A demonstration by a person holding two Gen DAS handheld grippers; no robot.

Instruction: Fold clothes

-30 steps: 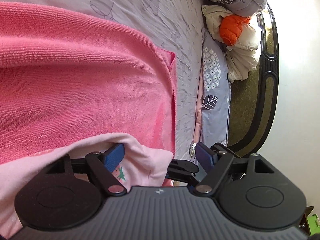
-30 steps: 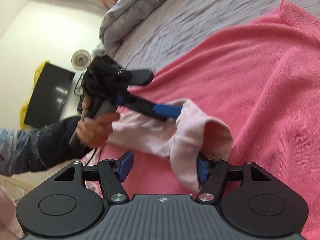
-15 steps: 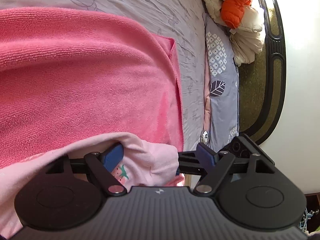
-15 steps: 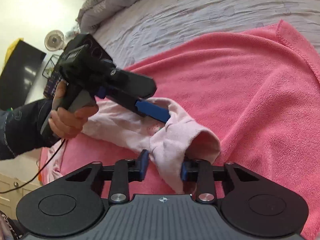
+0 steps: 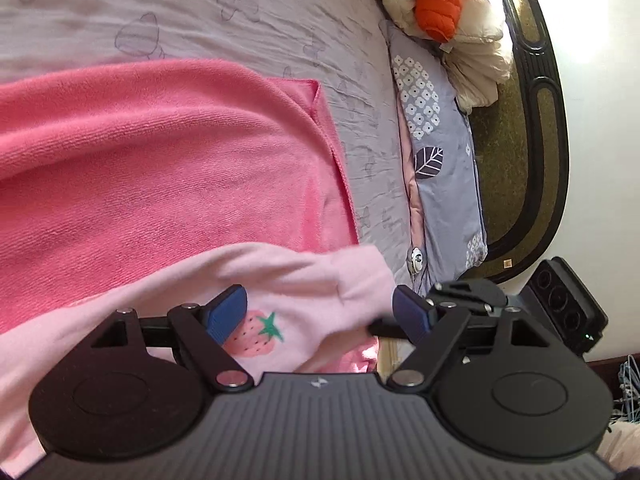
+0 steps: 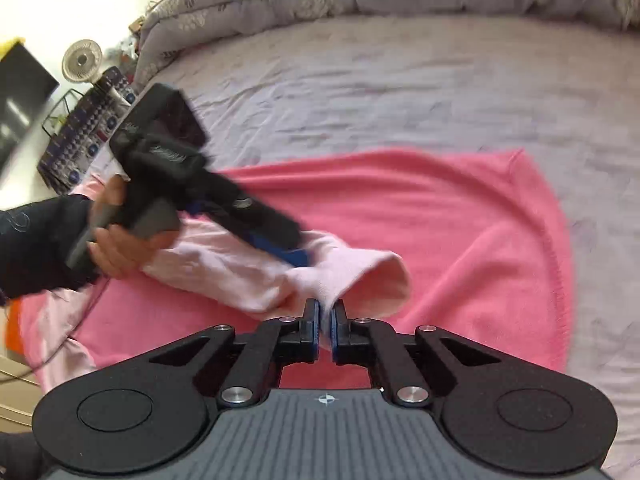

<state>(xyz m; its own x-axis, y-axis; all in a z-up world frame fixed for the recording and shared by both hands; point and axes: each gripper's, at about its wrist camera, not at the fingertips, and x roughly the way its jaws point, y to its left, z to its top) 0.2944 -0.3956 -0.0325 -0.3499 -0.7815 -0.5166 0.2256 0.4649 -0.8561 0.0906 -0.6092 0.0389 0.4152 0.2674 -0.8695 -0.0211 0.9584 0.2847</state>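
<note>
Spread over a lilac bedsheet (image 6: 400,80), a coral-pink terry towel (image 6: 460,220) carries a pale pink strawberry-print garment (image 5: 304,280), pinched by the right gripper (image 6: 327,318) while the left gripper (image 5: 320,312) stays spread around it.

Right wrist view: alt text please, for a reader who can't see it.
The right hand-held gripper is shut on a fold of a pale pink garment lying on a pink towel spread over a grey bedsheet. At left, a hand holds the left hand-held gripper against the same garment.
</note>
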